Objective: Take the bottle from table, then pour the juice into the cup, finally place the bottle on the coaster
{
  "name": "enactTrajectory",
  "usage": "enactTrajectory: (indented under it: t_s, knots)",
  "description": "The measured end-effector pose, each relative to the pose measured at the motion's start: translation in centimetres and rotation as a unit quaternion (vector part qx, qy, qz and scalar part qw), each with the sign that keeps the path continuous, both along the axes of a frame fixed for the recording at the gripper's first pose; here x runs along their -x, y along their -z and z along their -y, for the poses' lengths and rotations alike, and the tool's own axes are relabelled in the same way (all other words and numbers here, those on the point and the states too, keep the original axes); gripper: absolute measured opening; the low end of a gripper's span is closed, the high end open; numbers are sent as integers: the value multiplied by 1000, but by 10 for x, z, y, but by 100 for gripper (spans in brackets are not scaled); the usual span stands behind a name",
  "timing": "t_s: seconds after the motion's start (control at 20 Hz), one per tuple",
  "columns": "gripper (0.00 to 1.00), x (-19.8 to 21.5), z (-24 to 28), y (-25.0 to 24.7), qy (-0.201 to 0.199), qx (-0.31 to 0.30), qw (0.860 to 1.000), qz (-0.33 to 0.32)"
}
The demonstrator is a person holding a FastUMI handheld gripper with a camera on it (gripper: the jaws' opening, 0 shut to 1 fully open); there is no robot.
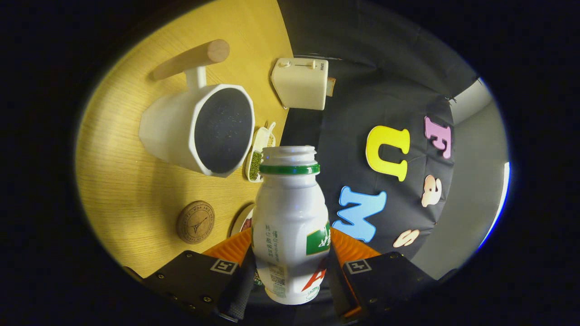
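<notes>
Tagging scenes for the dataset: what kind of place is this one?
Likely a staged kitchen-style tabletop in a recording booth: a wooden table with a toaster, a white cup and a cork coaster, backed by black cloth. The fingers grip an open bottle.

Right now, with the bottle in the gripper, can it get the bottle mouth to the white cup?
Probably yes. The gripper is shut on the bottle, uncapped, and the cup lies just beyond the bottle's mouth with nothing between them. The small dish of green beans sits close beside the cup.
</notes>
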State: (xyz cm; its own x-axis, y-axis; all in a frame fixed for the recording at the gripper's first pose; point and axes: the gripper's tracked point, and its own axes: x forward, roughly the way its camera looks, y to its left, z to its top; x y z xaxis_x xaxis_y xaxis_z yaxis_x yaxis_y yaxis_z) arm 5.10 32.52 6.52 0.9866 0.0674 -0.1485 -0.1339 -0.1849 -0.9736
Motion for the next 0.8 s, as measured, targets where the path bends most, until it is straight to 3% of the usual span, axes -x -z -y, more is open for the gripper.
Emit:
enactTrajectory:
  t_s: [0.25, 0.5, 0.8]
  knots:
    - [71, -3, 6, -1, 8, -86, 996, -12]
    - [71, -6, 17, -9, 15, -185, 983, -9]
    - [71, -4, 25, -26, 11, -325, 945, -3]
